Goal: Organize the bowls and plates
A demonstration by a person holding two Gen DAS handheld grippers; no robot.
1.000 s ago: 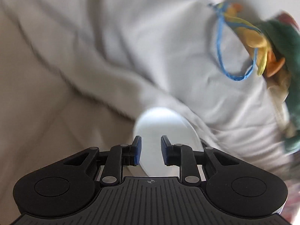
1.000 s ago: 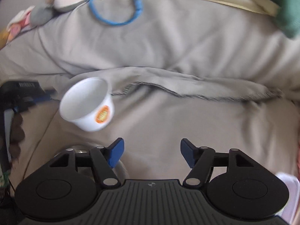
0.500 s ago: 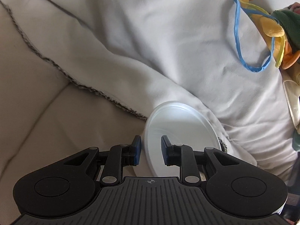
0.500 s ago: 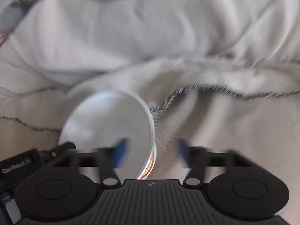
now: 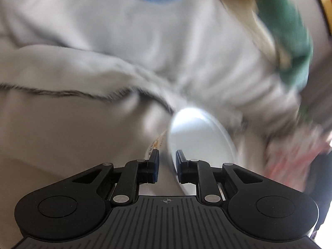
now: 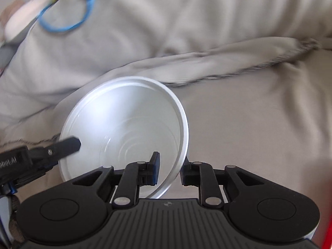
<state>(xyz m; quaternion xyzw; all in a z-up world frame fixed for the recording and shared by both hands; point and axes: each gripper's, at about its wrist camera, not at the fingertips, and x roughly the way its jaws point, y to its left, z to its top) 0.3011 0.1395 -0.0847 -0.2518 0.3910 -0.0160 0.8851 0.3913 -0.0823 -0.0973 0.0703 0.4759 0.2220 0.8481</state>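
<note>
Over the blanket both my grippers, left closing and right clamped, pinch the bowl rim mid-handover; next, I judge, the left must let go.

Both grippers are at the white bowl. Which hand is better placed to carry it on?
Right, probably. The right gripper is shut on the bowl rim, one finger inside and one outside. The left gripper is closing with the bowl's wall between its jaws, and blur hides how firm its hold is.

Glossy, smooth white plastic bowl; matt black plastic right gripper with ribbed housing; soft matt grey cloth blanket, frayed hem.
</note>
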